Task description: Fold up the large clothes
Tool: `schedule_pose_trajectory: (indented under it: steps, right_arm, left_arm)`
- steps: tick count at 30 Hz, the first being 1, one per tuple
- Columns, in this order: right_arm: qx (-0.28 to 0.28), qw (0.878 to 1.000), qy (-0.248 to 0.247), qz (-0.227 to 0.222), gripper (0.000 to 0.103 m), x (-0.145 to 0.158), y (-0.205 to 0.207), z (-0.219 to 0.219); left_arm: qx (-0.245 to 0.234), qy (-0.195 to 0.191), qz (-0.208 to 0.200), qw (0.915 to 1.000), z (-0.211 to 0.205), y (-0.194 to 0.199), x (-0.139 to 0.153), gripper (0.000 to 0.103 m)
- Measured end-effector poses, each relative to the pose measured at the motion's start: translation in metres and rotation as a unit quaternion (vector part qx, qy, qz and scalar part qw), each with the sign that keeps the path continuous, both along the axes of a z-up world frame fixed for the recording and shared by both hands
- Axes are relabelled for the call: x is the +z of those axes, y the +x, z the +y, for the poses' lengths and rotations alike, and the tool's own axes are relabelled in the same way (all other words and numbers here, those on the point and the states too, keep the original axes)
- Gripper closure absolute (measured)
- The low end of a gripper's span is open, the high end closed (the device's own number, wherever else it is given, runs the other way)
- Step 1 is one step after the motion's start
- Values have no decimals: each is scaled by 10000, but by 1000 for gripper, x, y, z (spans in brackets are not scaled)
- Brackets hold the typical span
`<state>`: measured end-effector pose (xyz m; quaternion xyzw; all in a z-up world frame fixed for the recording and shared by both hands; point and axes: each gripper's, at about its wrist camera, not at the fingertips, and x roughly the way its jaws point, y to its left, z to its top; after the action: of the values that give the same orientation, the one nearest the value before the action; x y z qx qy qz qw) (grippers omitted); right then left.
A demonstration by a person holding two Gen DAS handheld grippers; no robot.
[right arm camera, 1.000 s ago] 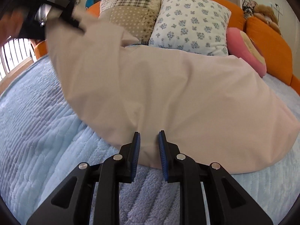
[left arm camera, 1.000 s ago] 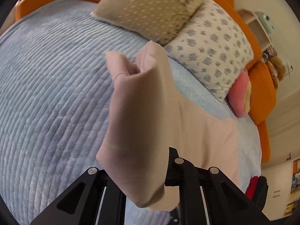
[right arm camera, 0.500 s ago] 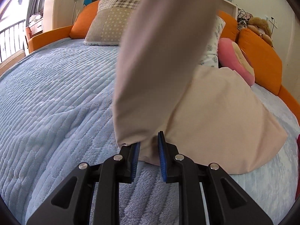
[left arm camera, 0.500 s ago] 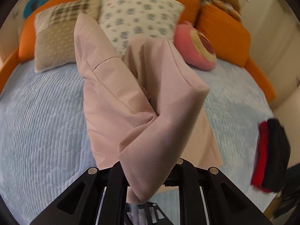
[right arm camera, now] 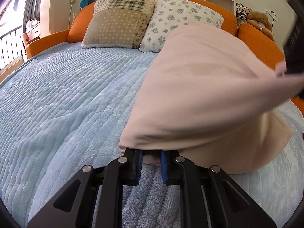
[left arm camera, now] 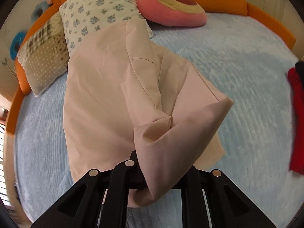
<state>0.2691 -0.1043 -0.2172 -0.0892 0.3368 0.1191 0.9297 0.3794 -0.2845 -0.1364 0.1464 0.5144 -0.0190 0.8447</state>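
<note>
A large pale pink garment (left arm camera: 114, 95) lies partly folded over on the light blue bedspread (left arm camera: 247, 76). My left gripper (left arm camera: 155, 172) is shut on one edge of the garment and holds it lifted, the cloth draped over its fingers and hiding the tips. In the right wrist view the garment (right arm camera: 205, 87) spans from the right side down to my right gripper (right arm camera: 150, 159). Its blue pads (right arm camera: 138, 163) stand a little apart, with the garment's lower edge lying just at and over their tips. The left gripper shows as a dark shape at the right edge (right arm camera: 294, 43).
A patchwork pillow (right arm camera: 117, 26), a floral pillow (right arm camera: 180, 15) and a pink round cushion (left arm camera: 171, 9) lie at the head of the bed against the orange headboard (right arm camera: 256, 38). Red and black clothes (left arm camera: 296, 114) lie at the bed's right side.
My left gripper has carried the garment's edge across from left to right over the bed, folding the cloth over itself. The right gripper has stayed at the near edge, slightly open.
</note>
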Motion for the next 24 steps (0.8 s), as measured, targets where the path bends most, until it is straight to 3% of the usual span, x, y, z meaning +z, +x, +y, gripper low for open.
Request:
schedule_pose_trajectory:
  steps: [8,13,20,24]
  right_arm:
    - [-10,10000,-33,56,88,-2,1,-1]
    - [-17,9999,-136,73,88,-3,2,2]
    - [-27,9997,-205,114,88,-4,3,4]
    - [-19,9995,-311,107,88,-4,3,7]
  left_arm:
    - [-240,1238,-211,9918,-43,-12,-53,86]
    - [-654,2292,-610,9693,-71,-35,-93,78]
    - [-844,2915,-700,9503,-81,-39,-116,76]
    - [-837,2907,-666,9508,-81,-37,-110,67]
